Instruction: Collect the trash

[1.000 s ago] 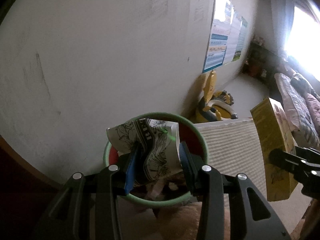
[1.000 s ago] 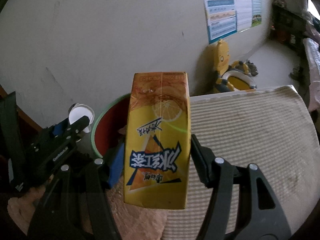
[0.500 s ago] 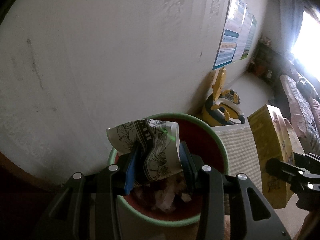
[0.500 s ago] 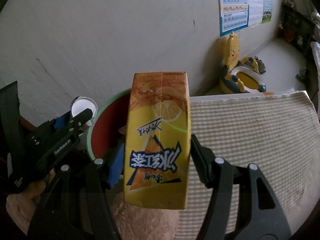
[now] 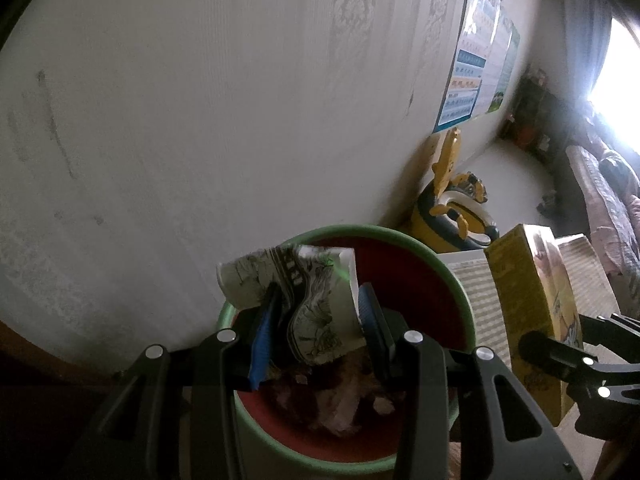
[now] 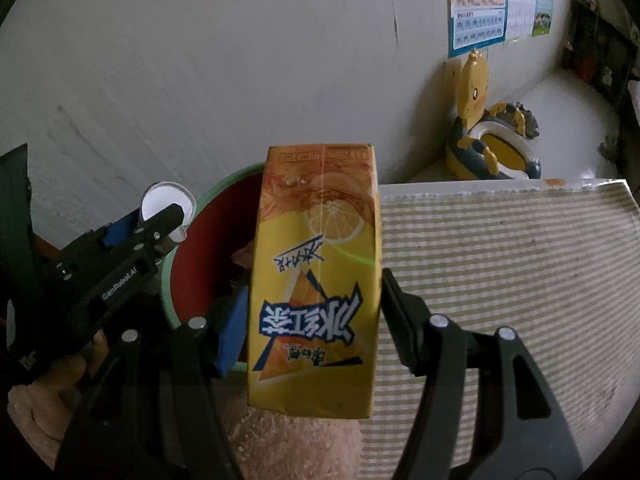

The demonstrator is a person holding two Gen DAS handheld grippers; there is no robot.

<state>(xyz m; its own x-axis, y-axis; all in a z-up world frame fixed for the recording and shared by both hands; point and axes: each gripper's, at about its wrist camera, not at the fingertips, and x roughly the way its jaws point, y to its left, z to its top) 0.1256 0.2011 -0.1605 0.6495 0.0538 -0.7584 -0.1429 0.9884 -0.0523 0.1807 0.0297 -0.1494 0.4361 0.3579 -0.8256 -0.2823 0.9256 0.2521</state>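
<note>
My left gripper [image 5: 316, 312] is shut on a crumpled white paper cup [image 5: 308, 304] with dark print, held over a red bin with a green rim [image 5: 448, 268] that has trash in it. My right gripper [image 6: 312, 304] is shut on a yellow drink carton [image 6: 316, 280], held upright just right of the bin [image 6: 200, 256]. The carton also shows in the left wrist view [image 5: 536, 304], and the left gripper with the cup's white base [image 6: 164, 204] shows at the left of the right wrist view.
A pale wall [image 5: 240, 100] stands close behind the bin. A striped beige mat [image 6: 500, 264] lies to the right. A yellow duck-shaped child's potty [image 6: 488, 144] sits by the wall, under posters [image 6: 492, 4]. A bed [image 5: 604, 216] is far right.
Both grippers have moved forward toward the bin. The cup now hangs over the bin's opening and more of the bin's inside shows. Both grips are unchanged.
</note>
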